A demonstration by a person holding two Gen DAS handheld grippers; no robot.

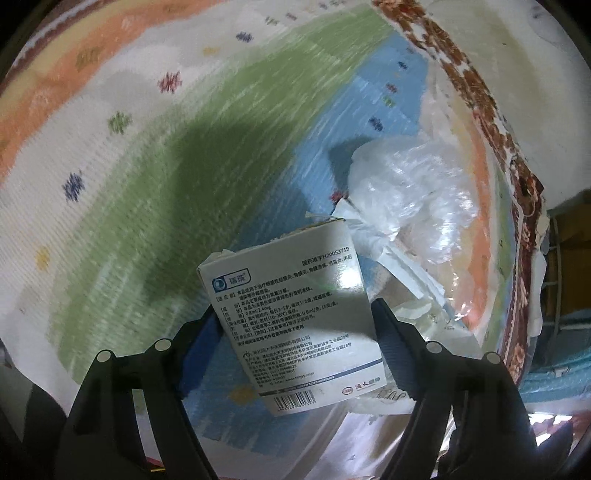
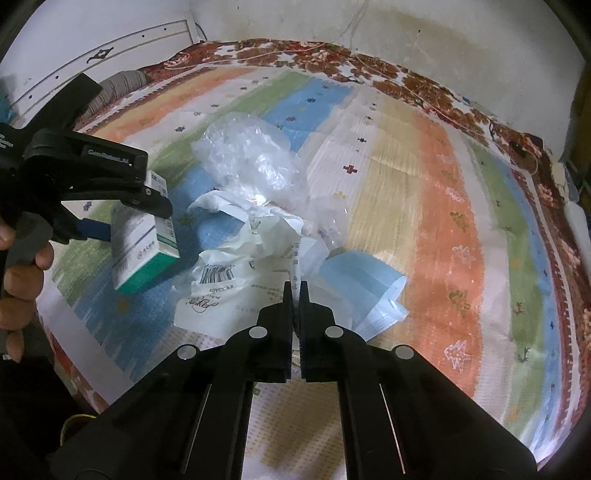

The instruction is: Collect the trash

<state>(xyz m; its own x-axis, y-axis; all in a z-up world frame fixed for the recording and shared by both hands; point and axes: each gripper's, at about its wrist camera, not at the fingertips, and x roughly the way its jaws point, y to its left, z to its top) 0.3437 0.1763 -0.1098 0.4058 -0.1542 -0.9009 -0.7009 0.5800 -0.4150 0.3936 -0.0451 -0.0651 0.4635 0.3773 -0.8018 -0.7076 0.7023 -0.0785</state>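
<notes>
A white and green medicine box [image 1: 291,317] stands tilted over the striped mat, and my left gripper [image 1: 295,310] is shut on its two sides. The right wrist view shows that box [image 2: 144,243] at the left, in the left gripper [image 2: 140,221], which a hand [image 2: 22,273] holds. My right gripper [image 2: 295,286] is shut, and a thin strip of the crumpled white paper wrapper [image 2: 229,280] runs in between its tips. Crumpled clear plastic [image 2: 251,155] lies behind the paper, and a pale blue packet [image 2: 369,288] lies to the right of it.
All the trash lies on a bed covered by a striped mat [image 2: 443,221] over a brown floral sheet [image 2: 406,77]. A white headboard [image 2: 110,48] and a pale wall [image 2: 443,33] stand behind. The bed's near edge runs below the grippers.
</notes>
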